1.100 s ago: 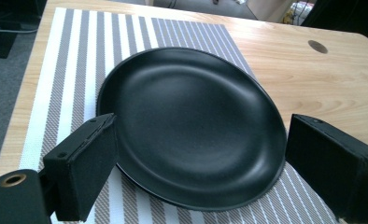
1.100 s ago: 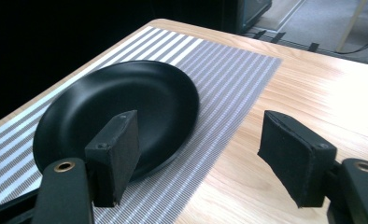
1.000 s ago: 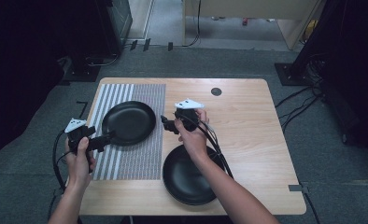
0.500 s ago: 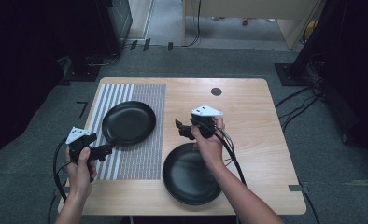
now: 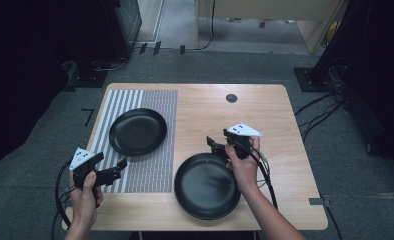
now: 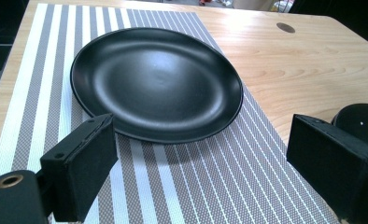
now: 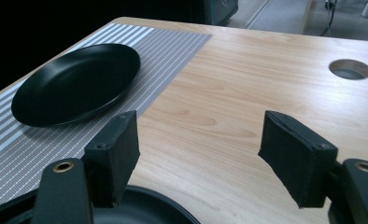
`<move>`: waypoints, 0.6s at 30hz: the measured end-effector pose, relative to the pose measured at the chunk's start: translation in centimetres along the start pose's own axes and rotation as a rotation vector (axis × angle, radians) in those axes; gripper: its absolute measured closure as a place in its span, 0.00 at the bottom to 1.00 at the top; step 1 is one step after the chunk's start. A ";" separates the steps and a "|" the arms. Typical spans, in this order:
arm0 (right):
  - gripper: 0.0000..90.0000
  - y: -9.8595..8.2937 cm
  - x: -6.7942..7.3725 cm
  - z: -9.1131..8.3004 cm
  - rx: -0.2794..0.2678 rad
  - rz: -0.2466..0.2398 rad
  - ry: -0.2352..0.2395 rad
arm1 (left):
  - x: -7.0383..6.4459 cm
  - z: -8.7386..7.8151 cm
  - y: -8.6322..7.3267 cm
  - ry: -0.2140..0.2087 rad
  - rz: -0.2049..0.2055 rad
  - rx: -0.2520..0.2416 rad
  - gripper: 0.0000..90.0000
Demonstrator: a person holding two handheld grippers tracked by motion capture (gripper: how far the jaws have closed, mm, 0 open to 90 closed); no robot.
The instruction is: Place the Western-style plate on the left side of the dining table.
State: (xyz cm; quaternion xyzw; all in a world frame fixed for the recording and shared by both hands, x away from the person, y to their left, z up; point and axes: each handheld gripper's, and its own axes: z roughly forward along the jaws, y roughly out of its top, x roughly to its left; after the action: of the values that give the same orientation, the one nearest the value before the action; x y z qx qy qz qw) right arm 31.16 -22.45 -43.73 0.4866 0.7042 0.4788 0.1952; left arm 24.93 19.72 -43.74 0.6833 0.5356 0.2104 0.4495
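The work in hand seemed to be the laying out of two plates. The round black matte plate on the mat [image 5: 137, 131] lay flat on the grey-and-white striped placemat [image 5: 150, 170], at the left part of the light wooden tabletop [image 5: 265, 120]. The second round black plate [image 5: 206, 185] lay on the bare wood near the front edge, well apart from the first.

The left tool [image 5: 116, 169] was above the near part of the mat, just beside the first plate, its jaws standing wide with nothing between them. The right tool [image 5: 213, 146] hovered at the far rim of the second plate, also wide and empty.

To grip the second plate well, I judged that the right tool should come down low over the rim, so that one jaw goes under the edge and one above, and close gently; the rim was thin and smooth, so it could slip.

Both plates looked shallow, clean and a little shiny in the middle.
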 end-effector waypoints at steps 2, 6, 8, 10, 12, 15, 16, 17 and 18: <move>0.31 -0.3 -0.4 -0.5 -0.005 0.008 -0.005 | 0.0 -0.1 -0.5 0.003 0.001 0.000 0.09; 0.31 -1.0 -1.2 -1.6 -0.009 0.015 -0.016 | 0.0 -0.3 -1.3 0.005 -0.007 -0.002 0.09; 0.31 -1.3 -1.7 -2.2 -0.010 0.019 -0.022 | 0.1 -0.3 -1.8 0.007 -0.008 0.003 0.09; 0.31 -1.6 -2.1 -2.6 -0.010 0.022 -0.030 | 0.2 -0.4 -2.3 0.015 -0.011 0.001 0.09; 0.30 -1.9 -2.7 -3.1 -0.006 0.023 -0.037 | 0.4 -0.6 -2.9 0.019 -0.013 0.000 0.09; 0.30 -2.5 -3.7 -3.9 -0.004 0.021 -0.058 | 0.6 -0.7 -3.4 0.034 -0.012 0.001 0.09; 0.30 -2.7 -4.0 -4.2 -0.004 0.024 -0.067 | 0.7 -0.8 -3.6 0.038 -0.015 -0.001 0.09; 0.30 -2.7 -4.0 -4.2 -0.004 0.024 -0.067 | 0.9 -0.9 -3.8 0.046 -0.016 -0.003 0.09; 0.30 -3.2 -4.7 -4.7 0.001 0.031 -0.078 | 1.3 -1.1 -3.9 0.064 -0.014 -0.009 0.09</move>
State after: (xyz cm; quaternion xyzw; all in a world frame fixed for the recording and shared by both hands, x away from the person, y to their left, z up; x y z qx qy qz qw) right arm 28.23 -29.05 -45.25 0.5160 0.6885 0.4621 0.2148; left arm 22.39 21.38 -46.73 0.6704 0.5534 0.2313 0.4368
